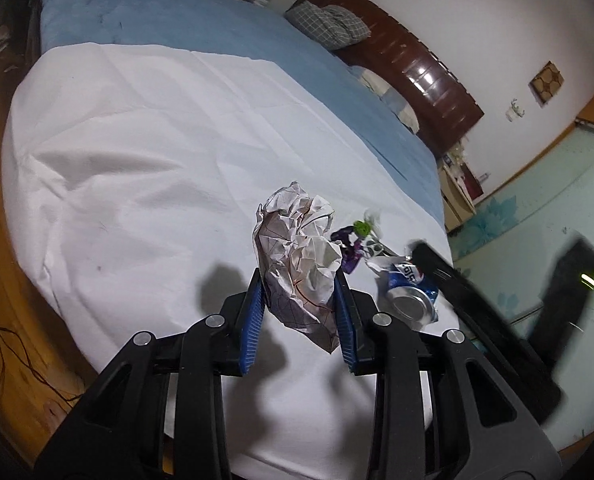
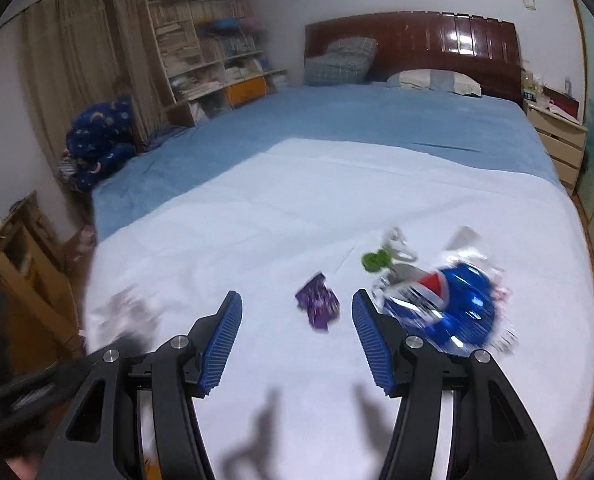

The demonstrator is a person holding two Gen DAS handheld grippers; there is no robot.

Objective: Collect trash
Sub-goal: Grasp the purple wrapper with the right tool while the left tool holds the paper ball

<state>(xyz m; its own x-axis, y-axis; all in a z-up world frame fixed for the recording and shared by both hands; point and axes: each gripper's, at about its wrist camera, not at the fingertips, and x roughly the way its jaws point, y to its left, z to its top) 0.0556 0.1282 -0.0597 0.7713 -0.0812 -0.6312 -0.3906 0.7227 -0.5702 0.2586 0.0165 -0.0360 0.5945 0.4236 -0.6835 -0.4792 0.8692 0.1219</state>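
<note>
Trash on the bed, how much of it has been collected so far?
Nothing looks binned yet; no bin is in view. In hand: the left gripper has its jaws shut on the paper ball. Left on the white sheet: the purple wrapper, the crushed can and the green scrap. The right gripper is open near the wrapper.

White cloth (image 2: 297, 208) covers near end of bed, blue sheet (image 2: 337, 120) beyond it. Crumpled paper (image 1: 301, 264) white with thin dark and reddish lines. Crushed can (image 2: 449, 304) blue with red-white logo, silver base. Small wrapper (image 2: 318, 305) purple. Green bit (image 2: 375, 260) beside clear-silver plastic. Gripper pads (image 2: 221, 344) blue and ribbed, arms black. Headboard (image 2: 413, 44) glossy dark red-brown. Far pillow (image 2: 341, 60) grey with white check, other pillow (image 2: 433, 80) pale cream and light blue. Bundle (image 2: 101, 140) at left navy with yellow moons and stars. Curtain (image 2: 69, 68) beige. Nightstand (image 2: 561, 144) cream.
</note>
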